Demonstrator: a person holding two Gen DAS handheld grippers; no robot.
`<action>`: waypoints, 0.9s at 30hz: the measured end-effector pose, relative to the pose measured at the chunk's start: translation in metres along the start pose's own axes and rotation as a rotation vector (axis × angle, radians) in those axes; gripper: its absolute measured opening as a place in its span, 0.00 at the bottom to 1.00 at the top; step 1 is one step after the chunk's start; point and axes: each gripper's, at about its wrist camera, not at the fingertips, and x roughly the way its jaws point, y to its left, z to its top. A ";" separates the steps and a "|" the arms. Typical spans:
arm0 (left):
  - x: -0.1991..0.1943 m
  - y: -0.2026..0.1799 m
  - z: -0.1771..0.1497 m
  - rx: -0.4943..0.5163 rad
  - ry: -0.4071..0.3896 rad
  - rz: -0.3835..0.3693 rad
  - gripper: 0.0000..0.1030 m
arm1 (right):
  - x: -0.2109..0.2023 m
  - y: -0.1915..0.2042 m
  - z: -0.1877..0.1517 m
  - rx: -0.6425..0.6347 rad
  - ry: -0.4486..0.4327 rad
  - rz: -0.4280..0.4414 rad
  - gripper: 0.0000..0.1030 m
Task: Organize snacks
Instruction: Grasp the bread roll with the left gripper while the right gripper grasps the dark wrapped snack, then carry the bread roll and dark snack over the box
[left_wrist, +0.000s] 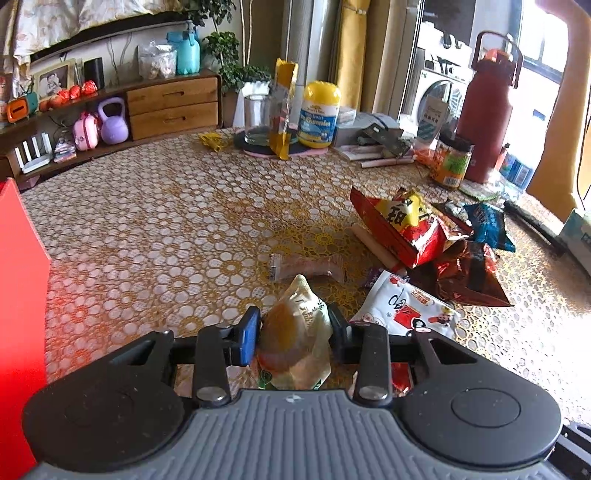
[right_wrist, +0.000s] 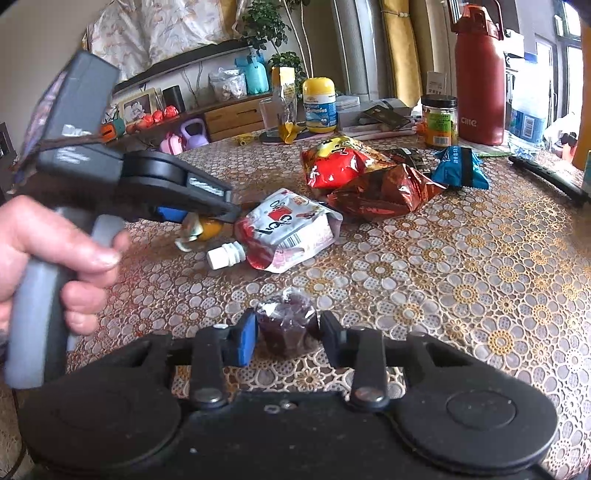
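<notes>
Squeezing a clear crinkly packet w/ an orange snack (left_wrist: 295, 334), the left gripper (left_wrist: 293, 332) lifts it off the flowery tablecloth (left_wrist: 155, 229). Right gripper (right_wrist: 288, 334) sits around a dark purple wrapped sweet (right_wrist: 286, 325), prob. pinching it, ready for sorting.

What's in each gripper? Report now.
Left gripper: closed on a clear-wrapped orange snack.
Right gripper: around a dark wrapped snack on the table; contact cannot be told.

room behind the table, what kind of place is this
Most likely a lived-in home, a living or dining area. A washing machine stands by the window, a wooden drawer cabinet holds a framed photo, and a purple kettlebell sits on the low shelf.
</notes>
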 end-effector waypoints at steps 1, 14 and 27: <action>-0.006 0.001 0.000 -0.003 -0.006 0.002 0.36 | -0.001 0.000 0.000 0.002 -0.003 -0.002 0.34; -0.082 0.027 -0.005 -0.047 -0.102 0.013 0.36 | -0.033 0.024 0.010 -0.053 -0.079 0.006 0.34; -0.138 0.069 -0.011 -0.116 -0.194 0.061 0.36 | -0.058 0.059 0.027 -0.135 -0.134 0.037 0.34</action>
